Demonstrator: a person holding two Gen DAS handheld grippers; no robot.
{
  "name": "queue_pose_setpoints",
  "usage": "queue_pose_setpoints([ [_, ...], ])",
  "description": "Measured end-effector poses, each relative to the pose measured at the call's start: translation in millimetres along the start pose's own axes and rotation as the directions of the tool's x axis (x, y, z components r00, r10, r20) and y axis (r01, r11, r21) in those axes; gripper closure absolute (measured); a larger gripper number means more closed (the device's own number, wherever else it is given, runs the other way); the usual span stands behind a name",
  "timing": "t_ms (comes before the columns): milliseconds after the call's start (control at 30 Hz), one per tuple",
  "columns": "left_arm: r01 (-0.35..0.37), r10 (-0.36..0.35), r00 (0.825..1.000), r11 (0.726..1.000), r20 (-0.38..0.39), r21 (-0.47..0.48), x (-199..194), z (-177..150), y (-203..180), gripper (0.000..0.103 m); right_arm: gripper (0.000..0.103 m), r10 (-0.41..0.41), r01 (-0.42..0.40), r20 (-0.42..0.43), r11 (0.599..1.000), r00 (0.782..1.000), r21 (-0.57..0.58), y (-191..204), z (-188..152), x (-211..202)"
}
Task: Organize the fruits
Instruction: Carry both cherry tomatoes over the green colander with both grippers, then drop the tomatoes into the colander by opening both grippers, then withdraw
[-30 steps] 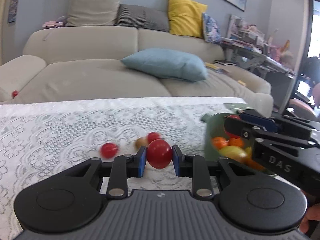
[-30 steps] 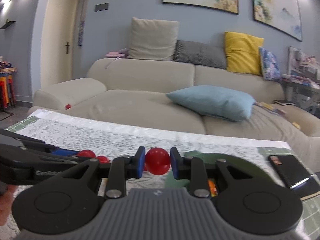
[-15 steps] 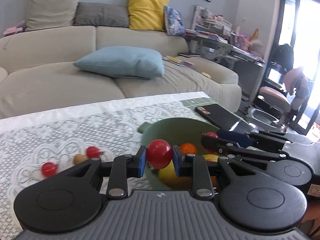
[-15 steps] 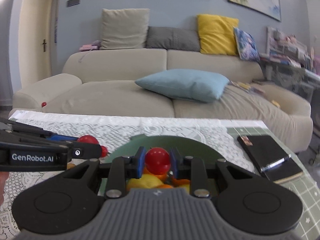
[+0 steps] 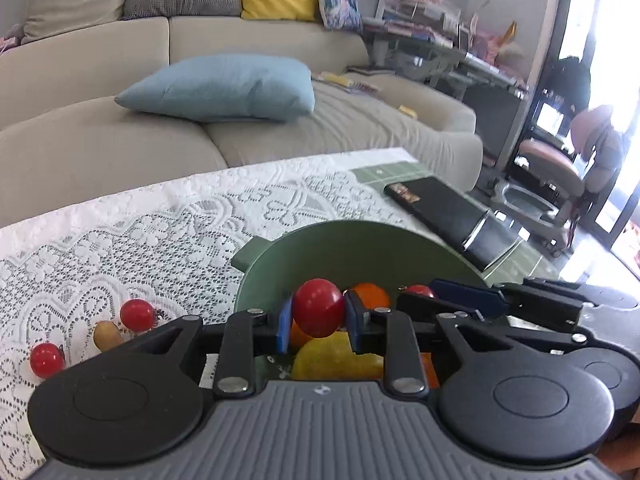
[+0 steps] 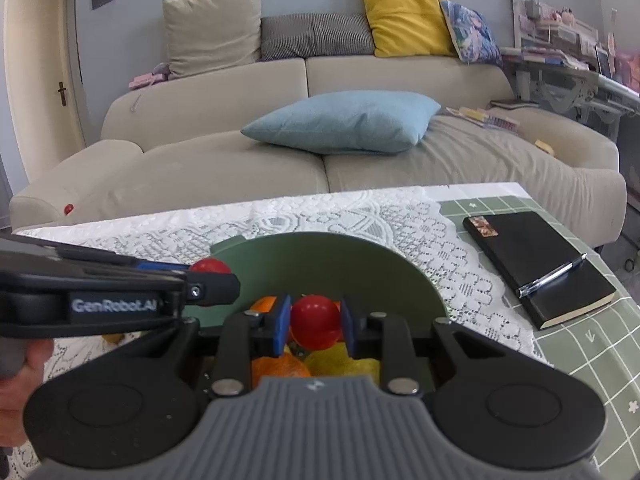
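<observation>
over the bowl (image 5: 360, 248), our left gripper (image 5: 318, 314) and right gripper (image 6: 316, 322) each pinch a red ball (image 5: 318, 307).

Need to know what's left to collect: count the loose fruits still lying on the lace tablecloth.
3, left of the green plastic bowl: small round red fruit, tan oval fruit, second red fruit. The grippers may hide others.

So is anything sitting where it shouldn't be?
Yes. A small red ball lies on the sofa, far from the green bowl. Two red fruits and a brownish one lie loose on the lace cloth.
</observation>
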State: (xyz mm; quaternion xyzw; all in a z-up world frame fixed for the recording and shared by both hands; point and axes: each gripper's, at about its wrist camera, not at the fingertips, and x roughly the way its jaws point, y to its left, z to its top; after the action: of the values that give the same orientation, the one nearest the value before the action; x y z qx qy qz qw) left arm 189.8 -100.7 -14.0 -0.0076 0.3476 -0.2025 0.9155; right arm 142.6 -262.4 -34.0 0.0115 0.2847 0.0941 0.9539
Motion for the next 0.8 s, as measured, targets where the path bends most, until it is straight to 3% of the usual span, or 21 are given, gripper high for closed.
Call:
queue_pose_setpoints([
  [367,-0.035,0.037,0.997,0.999,-0.06,0.027,12,-8,3,0.072,0.079,-0.026,0.025,-0.042,1.0,0.999,-0.017,1,-1,16],
  [633,-0.049,0.05,0.997,0.998,-0.052,0.034,9,-8,3,0.072,0.078,-0.03,0.029,-0.041,0.999,0.999,-0.016,2,-1,17],
  [800,-0.042,0.042,0.999,0.999,-0.034,0.019,5,-10,5,0.067,0.078,-0.034,0.033,-0.026,0.999,0.999,-0.023,3,-1,13],
])
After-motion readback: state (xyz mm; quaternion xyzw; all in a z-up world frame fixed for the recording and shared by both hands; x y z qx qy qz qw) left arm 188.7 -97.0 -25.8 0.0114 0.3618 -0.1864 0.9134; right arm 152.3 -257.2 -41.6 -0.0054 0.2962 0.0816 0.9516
